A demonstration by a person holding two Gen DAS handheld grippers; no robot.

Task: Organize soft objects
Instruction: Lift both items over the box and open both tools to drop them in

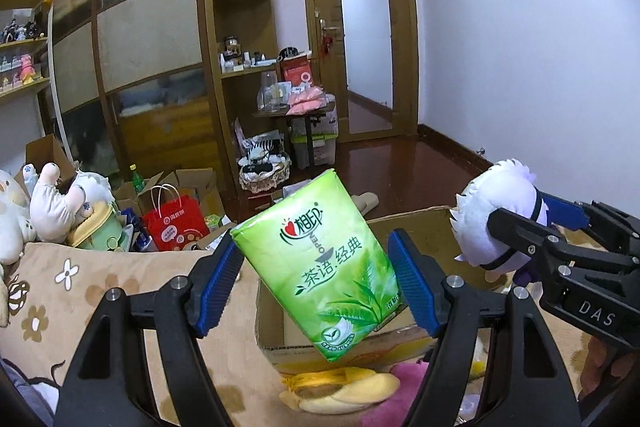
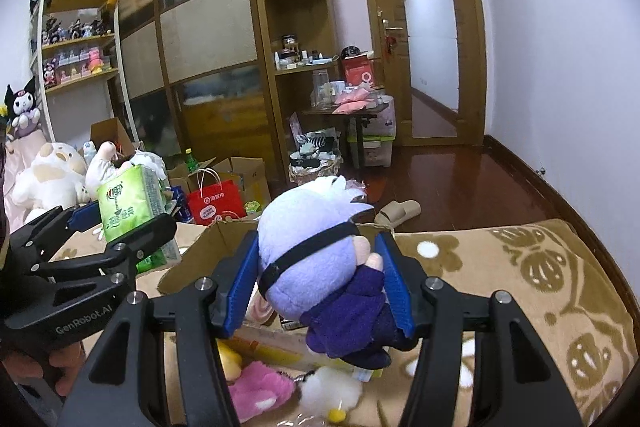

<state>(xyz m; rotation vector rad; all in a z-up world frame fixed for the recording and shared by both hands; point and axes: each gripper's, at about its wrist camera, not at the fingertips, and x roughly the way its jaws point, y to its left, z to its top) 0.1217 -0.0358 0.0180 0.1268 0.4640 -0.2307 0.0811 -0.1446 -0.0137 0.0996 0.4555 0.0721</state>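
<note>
My left gripper [image 1: 318, 275] is shut on a green tissue pack [image 1: 320, 267] and holds it tilted above an open cardboard box [image 1: 276, 343]. The pack also shows in the right wrist view [image 2: 132, 203]. My right gripper [image 2: 318, 279] is shut on a white-haired plush doll [image 2: 320, 267] with a black blindfold and purple clothes, held over the same box [image 2: 208, 251]. The doll shows at the right of the left wrist view [image 1: 492, 215].
The box sits on a beige flower-patterned blanket [image 2: 520, 267]. A yellow plush [image 1: 344, 391], a pink plush [image 2: 256, 387] and a white fluffy toy [image 2: 332, 391] lie before it. More plush toys [image 2: 52, 175], a red bag [image 2: 218, 203] and cartons stand at the left.
</note>
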